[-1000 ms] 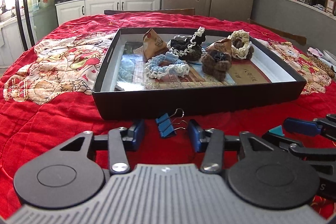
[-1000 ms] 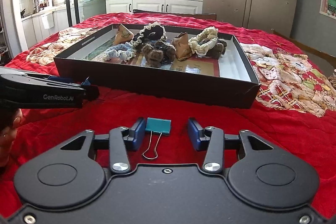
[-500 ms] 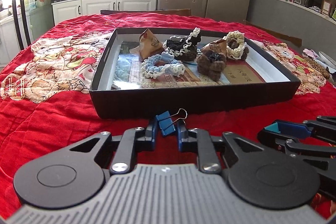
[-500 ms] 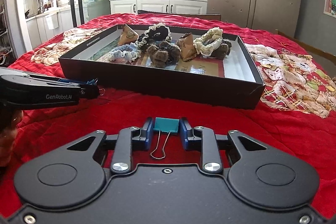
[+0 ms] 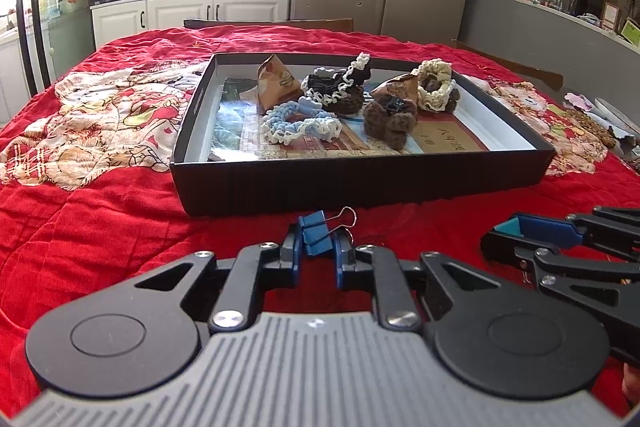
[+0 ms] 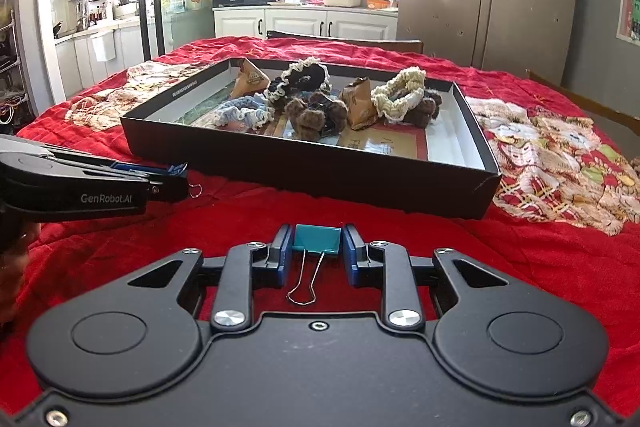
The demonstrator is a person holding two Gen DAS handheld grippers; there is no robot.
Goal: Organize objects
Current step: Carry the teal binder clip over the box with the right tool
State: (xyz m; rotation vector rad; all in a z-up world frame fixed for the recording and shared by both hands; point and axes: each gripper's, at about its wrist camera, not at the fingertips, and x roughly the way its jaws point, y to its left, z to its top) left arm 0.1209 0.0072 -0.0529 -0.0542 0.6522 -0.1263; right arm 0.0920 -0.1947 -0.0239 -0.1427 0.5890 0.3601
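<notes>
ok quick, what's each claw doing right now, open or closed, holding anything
Left claw: closed on the blue binder clip.
Right claw: closed on the teal binder clip.

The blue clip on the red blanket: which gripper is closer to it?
Left. The left gripper is shut on the blue clip. The right gripper, off to the clip's right, grips a teal clip instead.

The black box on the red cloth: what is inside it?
Inside the black box lie frilly scrunchies, brown fuzzy ones and small brown paper packets on a printed sheet. What lies under the pile is covered.
</notes>
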